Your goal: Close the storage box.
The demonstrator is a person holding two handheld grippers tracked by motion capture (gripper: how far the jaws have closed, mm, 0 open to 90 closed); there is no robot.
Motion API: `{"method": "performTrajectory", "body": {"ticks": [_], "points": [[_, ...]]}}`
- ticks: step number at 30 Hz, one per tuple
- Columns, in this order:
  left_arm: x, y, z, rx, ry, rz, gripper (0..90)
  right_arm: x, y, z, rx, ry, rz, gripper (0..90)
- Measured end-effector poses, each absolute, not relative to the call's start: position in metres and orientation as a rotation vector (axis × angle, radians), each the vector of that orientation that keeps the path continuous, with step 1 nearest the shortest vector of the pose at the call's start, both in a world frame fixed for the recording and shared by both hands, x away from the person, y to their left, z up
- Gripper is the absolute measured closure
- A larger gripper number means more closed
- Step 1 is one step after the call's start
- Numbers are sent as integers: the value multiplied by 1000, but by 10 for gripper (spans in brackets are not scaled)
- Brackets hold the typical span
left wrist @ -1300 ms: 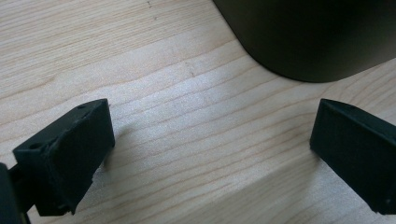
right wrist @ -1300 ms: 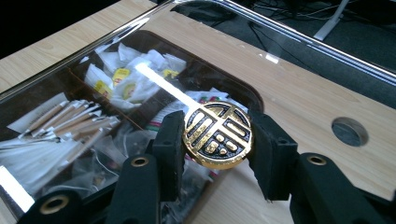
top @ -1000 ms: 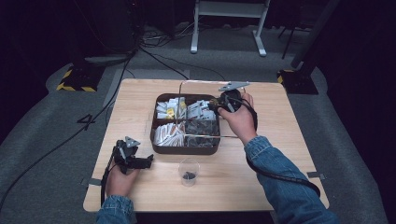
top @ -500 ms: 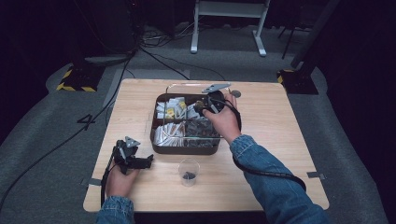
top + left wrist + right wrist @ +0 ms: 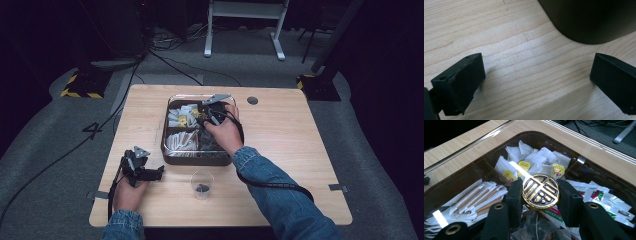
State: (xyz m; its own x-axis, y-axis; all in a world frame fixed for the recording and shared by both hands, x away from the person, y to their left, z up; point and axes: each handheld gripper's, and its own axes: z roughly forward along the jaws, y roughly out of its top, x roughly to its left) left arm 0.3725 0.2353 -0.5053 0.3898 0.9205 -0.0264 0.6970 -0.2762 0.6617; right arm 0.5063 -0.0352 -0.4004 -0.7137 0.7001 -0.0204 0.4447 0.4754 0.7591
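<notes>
Right gripper: my right gripper [image 5: 541, 195] pinches a round gold-and-black knob [image 5: 540, 192] between its two black pads, one pad on each side of the disc.
Knob: it sits at the centre of the clear lid [image 5: 584, 160] that covers the tray, so the lid is what I have hold of; through the lid the compartments show.
Tray: the dark compartment tray [image 5: 172, 157] stands at the middle of the table [image 5: 300, 150], nearer the far edge than the near one; my right hand [image 5: 225, 131] is above its right half.
Far compartment: white tea bags with yellow tags [image 5: 524, 166] lie heaped there.
Left compartment in the right gripper view: paper-wrapped sticks [image 5: 474, 200] lie in a stack.
Right compartment in the right gripper view: white sachets with red and green print [image 5: 599, 195].
Left gripper: my left gripper [image 5: 536, 77] rests near the near-left corner of the table, jaws spread wide with bare wood between them, the tray's dark rounded corner [image 5: 586, 22] just ahead.
Cup: a small clear plastic cup [image 5: 202, 183] with something dark in its bottom stands by the near edge, just in front of the tray, between my two arms.
</notes>
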Motion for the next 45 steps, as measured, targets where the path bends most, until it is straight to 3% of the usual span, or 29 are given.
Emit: {"method": "performTrajectory", "body": {"ticks": [45], "points": [[373,235,-505,2057,1381,492,2,511,-21,-435,1024,2381,1050,585]]}}
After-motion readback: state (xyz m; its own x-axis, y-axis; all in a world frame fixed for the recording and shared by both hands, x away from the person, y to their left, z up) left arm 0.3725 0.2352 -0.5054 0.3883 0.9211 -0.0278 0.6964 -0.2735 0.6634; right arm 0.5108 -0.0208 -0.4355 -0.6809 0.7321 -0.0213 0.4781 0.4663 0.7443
